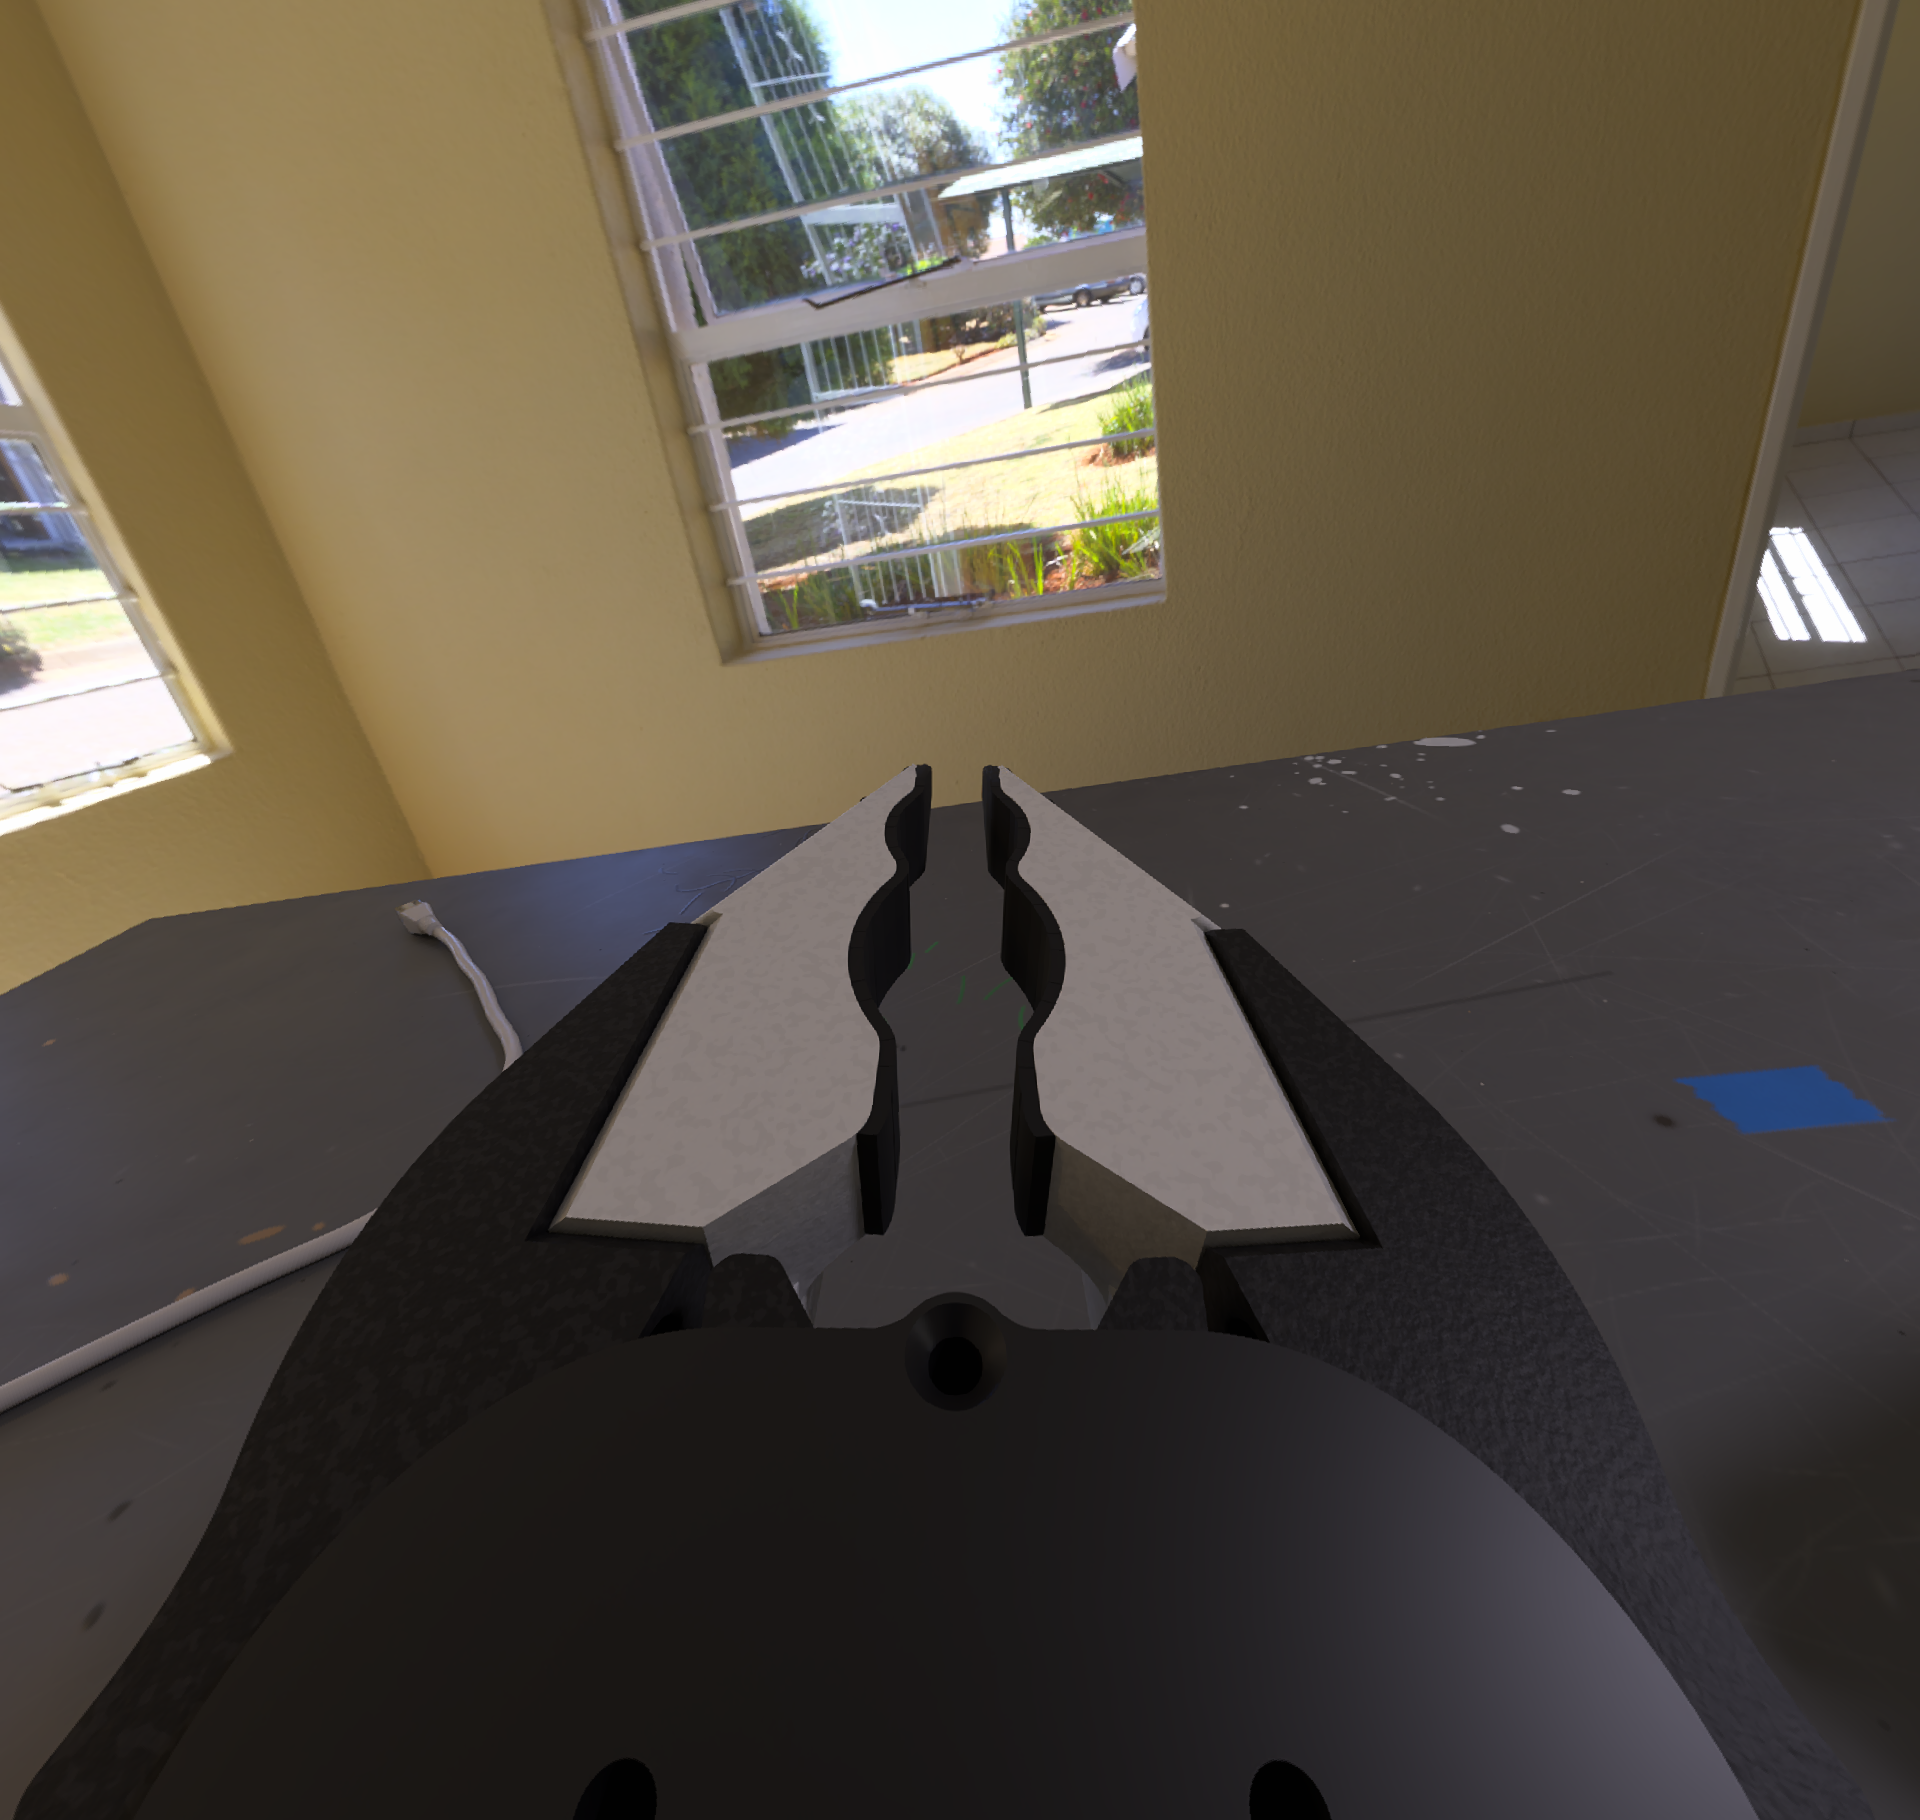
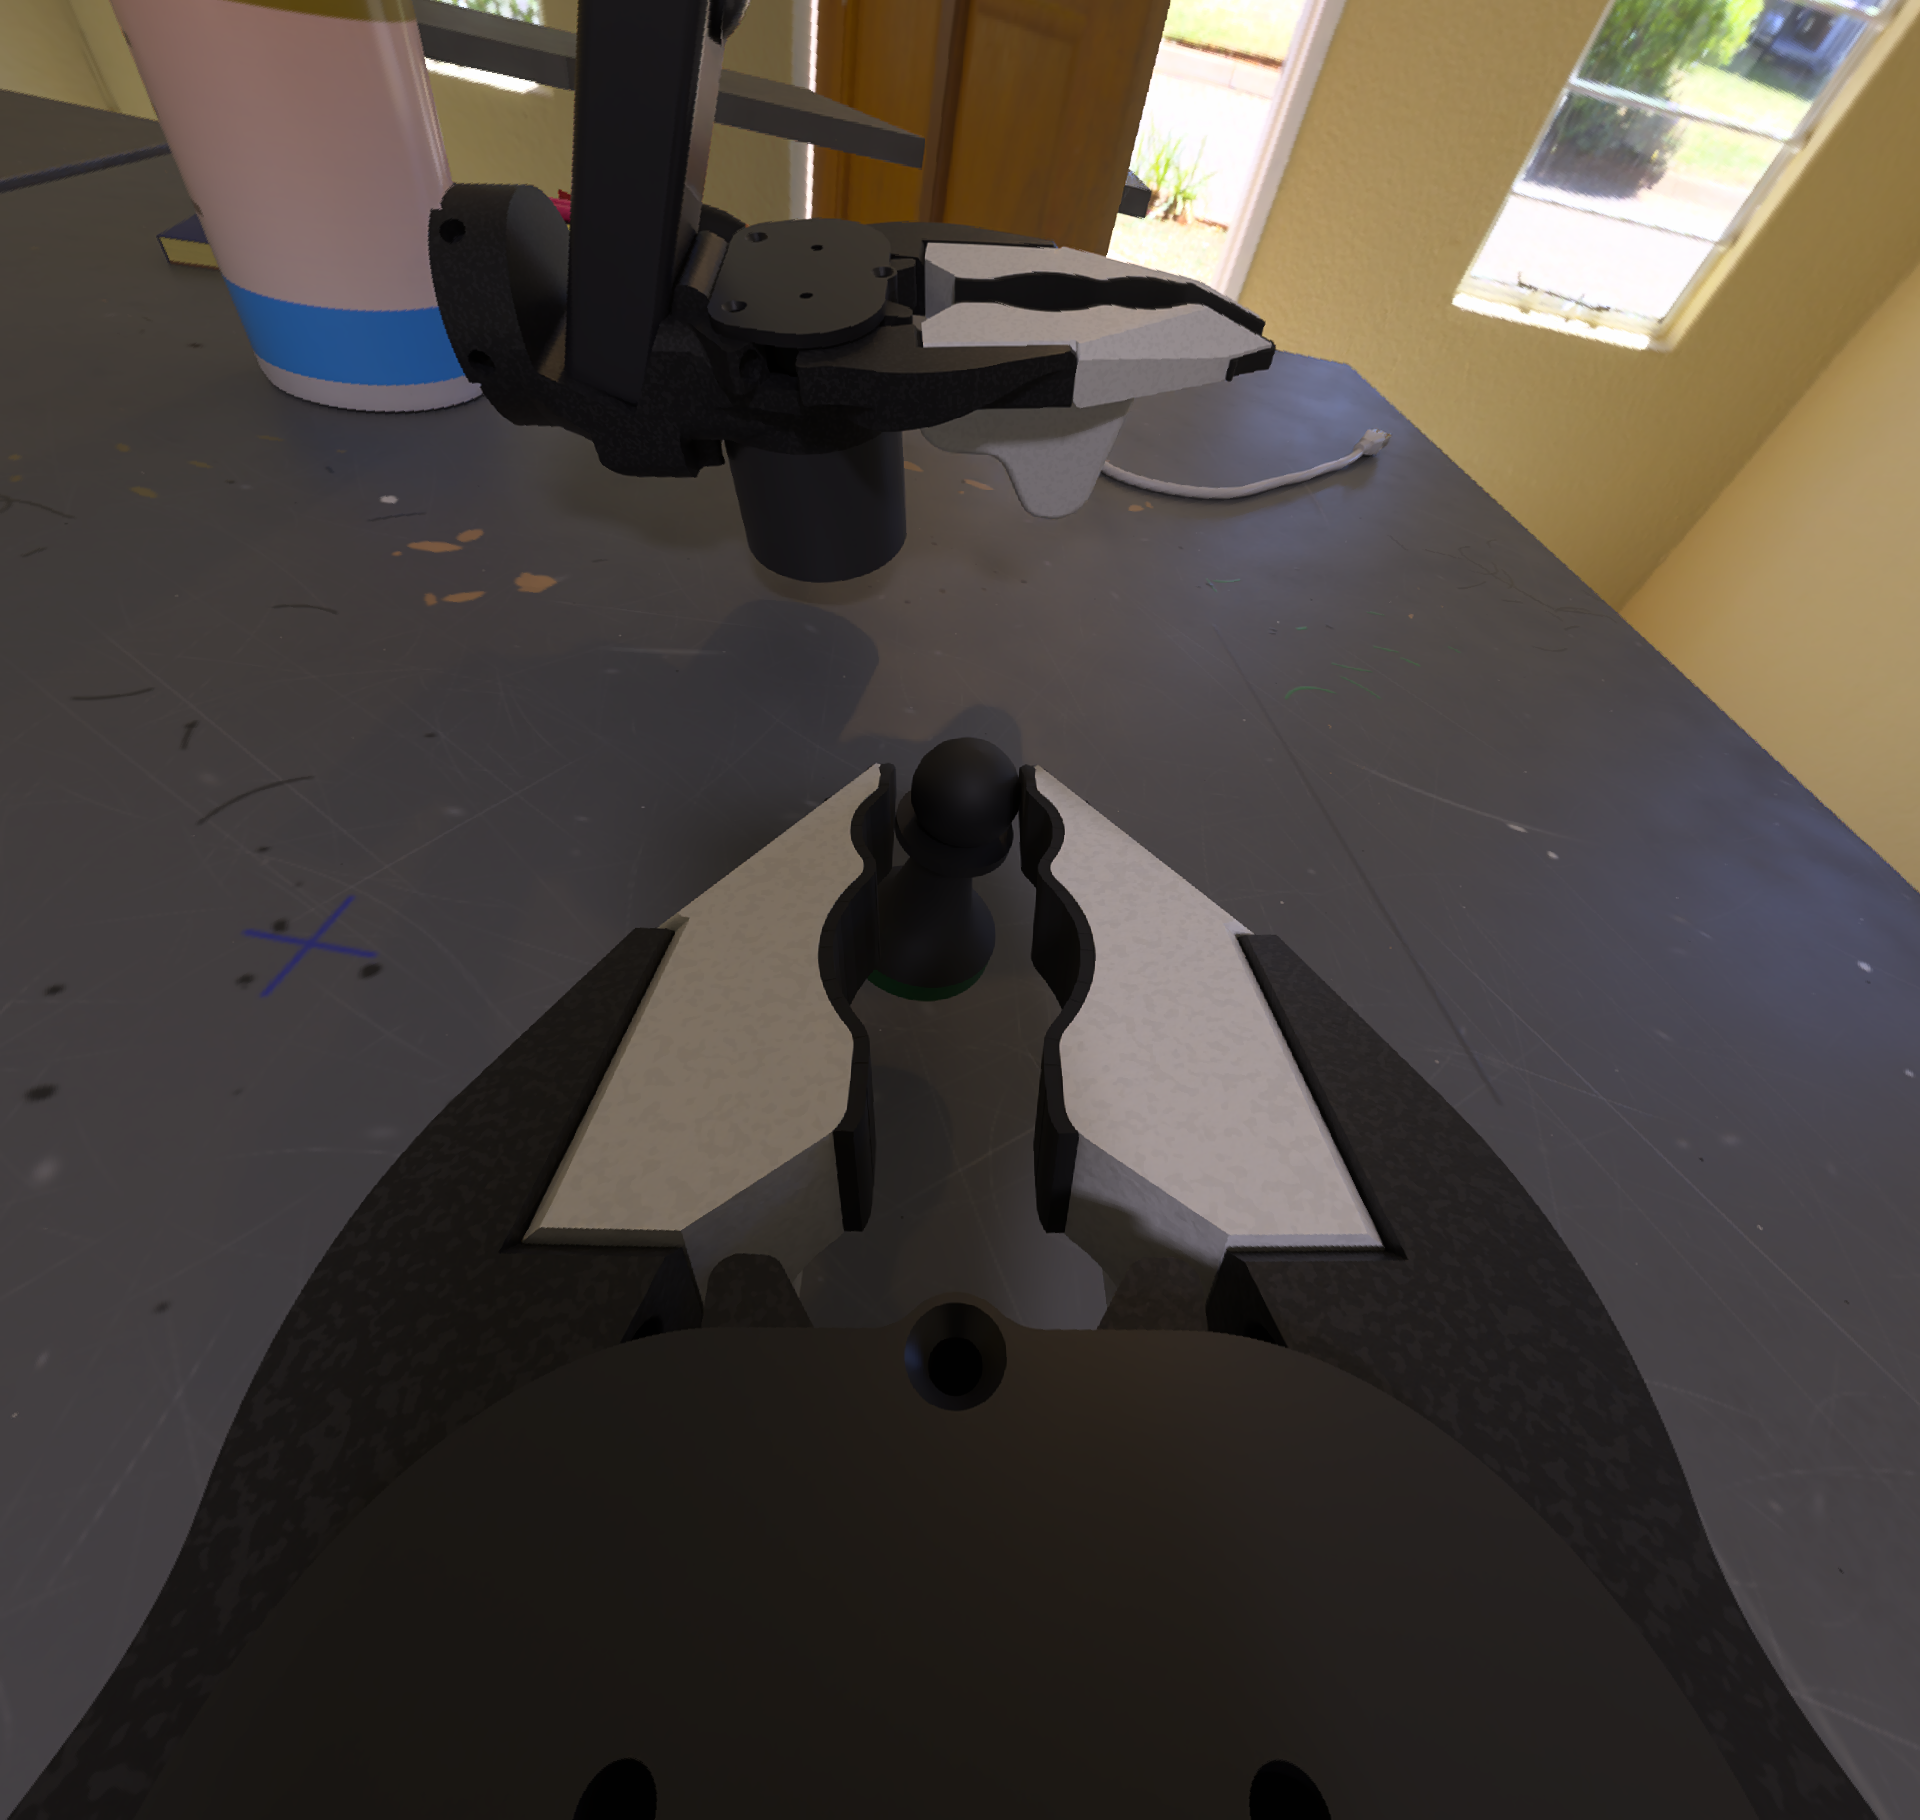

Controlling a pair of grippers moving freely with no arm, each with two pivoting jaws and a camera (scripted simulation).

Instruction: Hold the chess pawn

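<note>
The chess pawn (image 2: 951,866) is black with a green felt base. It lies along my right gripper's (image 2: 956,783) fingers, round head at the fingertips, base towards the camera. The right gripper is shut on it, with the head and collar pinched between the dark pads, above the grey table (image 2: 1403,731). My left gripper (image 1: 957,778) is empty, its jaws drawn together to a narrow slit, hovering over the table. It also shows in the right wrist view (image 2: 1242,342), farther back, pointing right. The pawn is not in the left wrist view.
A large pink, white and blue cup (image 2: 312,212) stands at the back left. A dark cylinder (image 2: 821,513) sits under the left gripper. A white cable (image 2: 1247,482) lies near the far edge, also in the left wrist view (image 1: 473,981). Blue tape (image 1: 1777,1097) marks the table.
</note>
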